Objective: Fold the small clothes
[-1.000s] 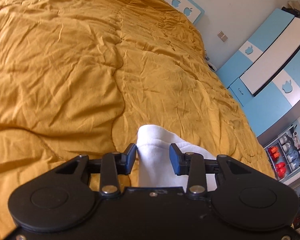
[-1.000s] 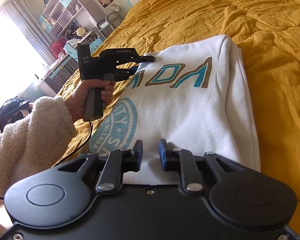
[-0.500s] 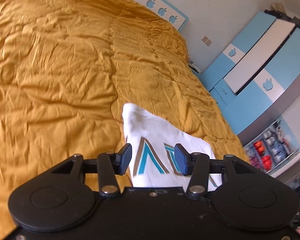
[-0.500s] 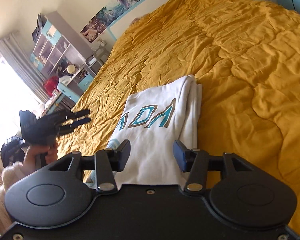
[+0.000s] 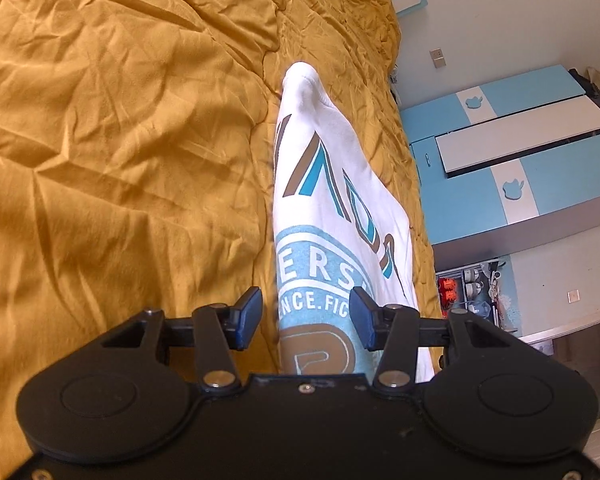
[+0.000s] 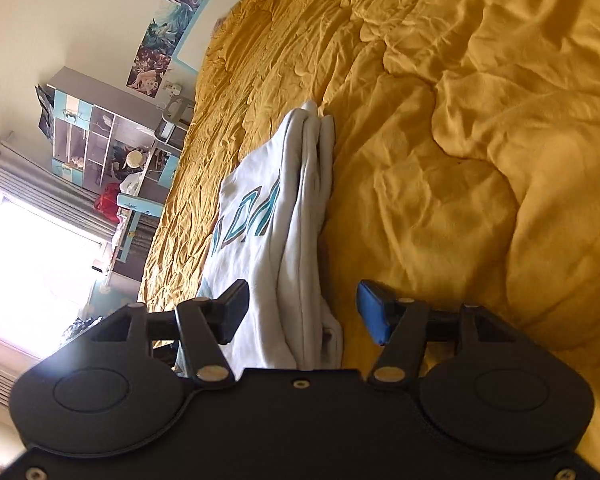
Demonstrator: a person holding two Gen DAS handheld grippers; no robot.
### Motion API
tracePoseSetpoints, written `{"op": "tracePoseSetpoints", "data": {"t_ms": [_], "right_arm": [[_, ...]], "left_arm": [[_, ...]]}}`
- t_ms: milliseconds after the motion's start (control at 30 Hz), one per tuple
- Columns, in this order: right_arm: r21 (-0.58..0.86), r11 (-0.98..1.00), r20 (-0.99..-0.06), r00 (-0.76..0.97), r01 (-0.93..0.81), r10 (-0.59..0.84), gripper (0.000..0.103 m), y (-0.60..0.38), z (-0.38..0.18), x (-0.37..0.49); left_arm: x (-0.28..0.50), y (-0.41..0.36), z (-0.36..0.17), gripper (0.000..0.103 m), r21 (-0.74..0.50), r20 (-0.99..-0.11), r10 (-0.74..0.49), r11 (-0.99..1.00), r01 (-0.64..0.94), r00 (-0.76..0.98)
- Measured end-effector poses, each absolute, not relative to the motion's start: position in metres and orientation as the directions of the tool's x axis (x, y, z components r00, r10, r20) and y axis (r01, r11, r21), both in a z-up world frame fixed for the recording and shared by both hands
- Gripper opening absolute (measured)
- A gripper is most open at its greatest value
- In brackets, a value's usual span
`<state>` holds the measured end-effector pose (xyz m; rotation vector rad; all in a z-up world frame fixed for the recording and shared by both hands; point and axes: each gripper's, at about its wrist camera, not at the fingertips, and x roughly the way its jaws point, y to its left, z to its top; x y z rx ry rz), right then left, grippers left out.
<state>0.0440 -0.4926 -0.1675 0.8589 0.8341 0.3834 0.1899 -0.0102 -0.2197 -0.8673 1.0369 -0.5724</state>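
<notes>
A folded white sweatshirt [image 5: 332, 208] with teal and brown lettering lies on the mustard-yellow bedspread [image 5: 112, 152]. In the left wrist view it runs lengthwise away from my left gripper [image 5: 305, 318], which is open and empty, its jaws standing apart above the near end. In the right wrist view the sweatshirt [image 6: 284, 216] shows its stacked folded edge. My right gripper [image 6: 302, 310] is open and empty, its jaws wide on either side of that near edge, not touching it.
The crumpled bedspread [image 6: 460, 140] fills most of both views. A blue and white wardrobe [image 5: 512, 176] stands beyond the bed's edge. Shelves and a desk [image 6: 112, 152] stand by a bright window [image 6: 32, 264].
Both grippers opened, let go of the sweatshirt and pulled back from it. Both views have rolled sideways. The folded sweatshirt now lies flat on the bed.
</notes>
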Motion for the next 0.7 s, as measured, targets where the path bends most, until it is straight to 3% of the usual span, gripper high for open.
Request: {"op": "tracePoseSetpoints", "data": {"t_ms": [200, 533, 700], "right_arm": [[0.860, 0.511, -0.422, 0.577, 0.008, 0.700, 0.061, -0.487, -0.180, 0.073], [0.855, 0.516, -0.438, 0.467, -0.046, 0.768, 0.063, -0.453, -0.188, 0.108], [0.882, 0.468, -0.395, 0.458, -0.051, 0.796, 0.063, -0.461, -0.194, 0.103]], "left_arm": [[0.224, -0.023, -0.231, 0.050, -0.858, -0.472, -0.795, 0.513, 0.007, 0.381], [0.288, -0.040, -0.247, 0.051, -0.887, -0.439, -0.817, 0.460, -0.037, 0.375], [0.309, -0.046, -0.256, 0.050, -0.904, -0.406, -0.824, 0.425, -0.044, 0.395]]}}
